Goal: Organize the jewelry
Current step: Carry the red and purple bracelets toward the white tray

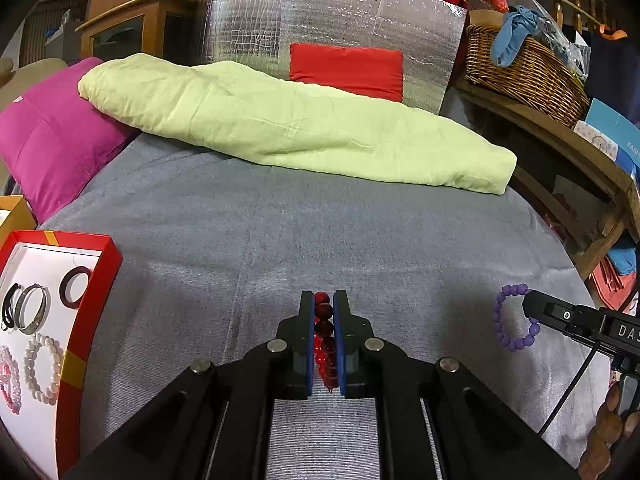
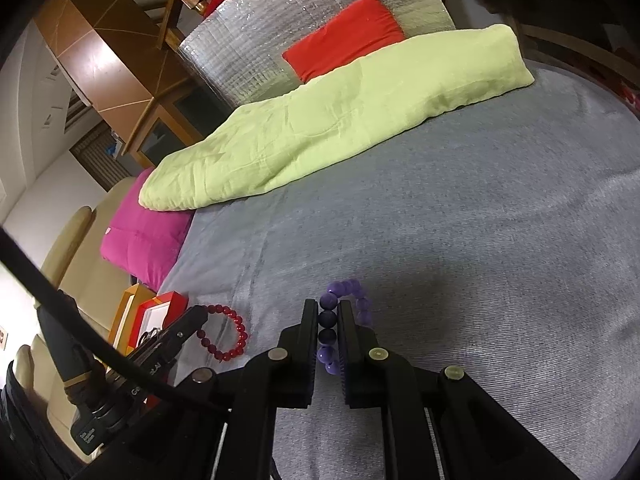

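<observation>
My left gripper (image 1: 324, 300) is shut on a red bead bracelet (image 1: 325, 340), its beads pinched between the blue pads over the grey bedspread. The same red bead bracelet (image 2: 230, 334) shows as a ring in the right wrist view, with the left gripper (image 2: 198, 314) on its near side. My right gripper (image 2: 324, 306) is shut on a purple bead bracelet (image 2: 352, 300). From the left wrist view that purple bead bracelet (image 1: 514, 318) hangs off the right gripper (image 1: 528, 304). A red-rimmed jewelry box (image 1: 94, 292) at the left holds several bangles and bead bracelets.
A pale green folded blanket (image 1: 288, 124) lies across the far side of the grey bedspread (image 1: 280, 232). A magenta pillow (image 1: 52, 136) sits at the back left, a red cushion (image 1: 348, 68) against a silver foil panel. A wicker basket (image 1: 524, 76) stands on a wooden bench at the right.
</observation>
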The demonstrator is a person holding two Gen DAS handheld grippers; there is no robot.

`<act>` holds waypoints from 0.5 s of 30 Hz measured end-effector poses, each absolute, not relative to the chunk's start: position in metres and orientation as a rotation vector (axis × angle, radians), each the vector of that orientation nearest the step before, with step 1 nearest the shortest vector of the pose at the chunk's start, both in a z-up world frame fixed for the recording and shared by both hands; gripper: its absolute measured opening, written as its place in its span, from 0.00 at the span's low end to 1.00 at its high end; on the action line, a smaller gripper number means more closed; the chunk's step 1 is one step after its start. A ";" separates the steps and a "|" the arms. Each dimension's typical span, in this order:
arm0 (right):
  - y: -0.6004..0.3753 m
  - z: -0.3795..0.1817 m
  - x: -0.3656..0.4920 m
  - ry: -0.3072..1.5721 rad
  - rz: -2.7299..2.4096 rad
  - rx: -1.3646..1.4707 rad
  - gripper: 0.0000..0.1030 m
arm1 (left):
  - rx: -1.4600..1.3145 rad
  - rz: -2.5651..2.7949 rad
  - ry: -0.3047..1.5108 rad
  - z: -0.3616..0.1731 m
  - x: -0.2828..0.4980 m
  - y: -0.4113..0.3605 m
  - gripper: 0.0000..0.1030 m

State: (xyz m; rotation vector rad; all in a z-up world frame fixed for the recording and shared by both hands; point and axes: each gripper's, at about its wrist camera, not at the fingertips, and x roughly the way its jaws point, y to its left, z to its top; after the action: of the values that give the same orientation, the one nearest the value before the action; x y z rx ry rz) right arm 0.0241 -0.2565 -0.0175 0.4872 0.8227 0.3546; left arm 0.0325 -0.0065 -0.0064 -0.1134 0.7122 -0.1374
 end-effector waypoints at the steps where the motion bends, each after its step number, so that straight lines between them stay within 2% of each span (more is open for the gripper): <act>1: -0.256 -0.017 0.024 0.823 0.356 0.486 0.10 | -0.114 -0.136 0.712 -0.006 0.032 -0.006 0.09; 15: -0.255 -0.014 0.021 0.809 0.370 0.479 0.10 | -0.091 -0.126 0.702 -0.006 0.031 -0.010 0.09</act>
State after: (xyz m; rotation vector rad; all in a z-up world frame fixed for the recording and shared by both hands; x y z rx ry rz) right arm 0.0206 -0.2547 -0.0143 0.4795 0.8090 0.3705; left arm 0.0314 -0.0100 -0.0065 -0.0907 0.7018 -0.1262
